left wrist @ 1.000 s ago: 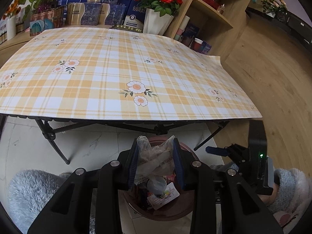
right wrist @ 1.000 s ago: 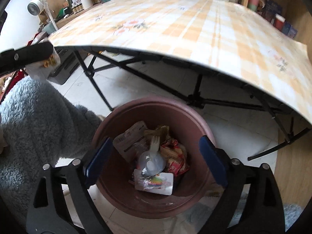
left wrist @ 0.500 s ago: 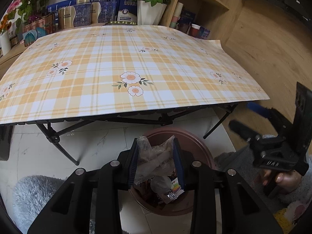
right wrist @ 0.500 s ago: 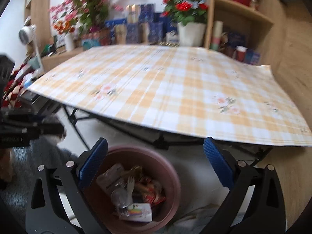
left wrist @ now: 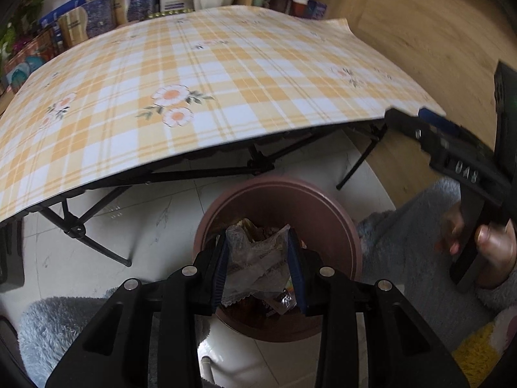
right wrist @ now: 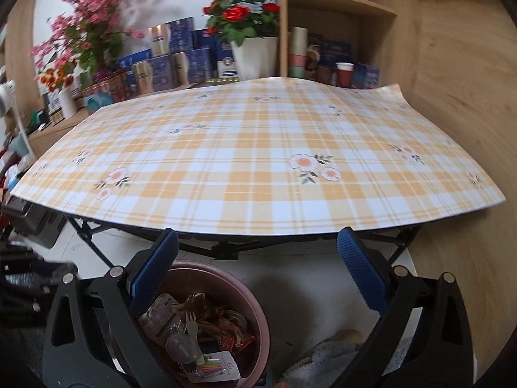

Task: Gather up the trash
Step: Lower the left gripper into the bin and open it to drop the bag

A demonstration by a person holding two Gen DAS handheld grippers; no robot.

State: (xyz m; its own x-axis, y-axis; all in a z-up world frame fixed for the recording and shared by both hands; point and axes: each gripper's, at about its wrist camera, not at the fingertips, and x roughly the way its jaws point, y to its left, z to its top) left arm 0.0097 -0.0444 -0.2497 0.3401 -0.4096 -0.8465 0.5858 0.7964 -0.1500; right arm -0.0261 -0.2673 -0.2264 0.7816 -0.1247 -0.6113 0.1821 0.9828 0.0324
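Observation:
My left gripper (left wrist: 258, 255) is shut on a crumpled clear plastic wrapper (left wrist: 257, 268) and holds it right above the round brown trash bin (left wrist: 323, 207) on the floor. In the right wrist view the same bin (right wrist: 255, 310) sits at lower left, holding wrappers, a plastic fork (right wrist: 191, 321) and other trash. My right gripper (right wrist: 258, 258) is open and empty, raised near the table's front edge; it also shows at the right of the left wrist view (left wrist: 452, 148).
A folding table with a yellow plaid floral cloth (right wrist: 258, 161) stands just behind the bin. Flower pots, blue boxes and a wooden shelf (right wrist: 339, 3) line the back. Grey fluffy sleeves (left wrist: 400, 242) flank the bin. The floor is white tile and wood.
My right gripper has risen from over the bin and tilted up toward the table. My left gripper has kept its hold on the wrapper and moved over the bin.

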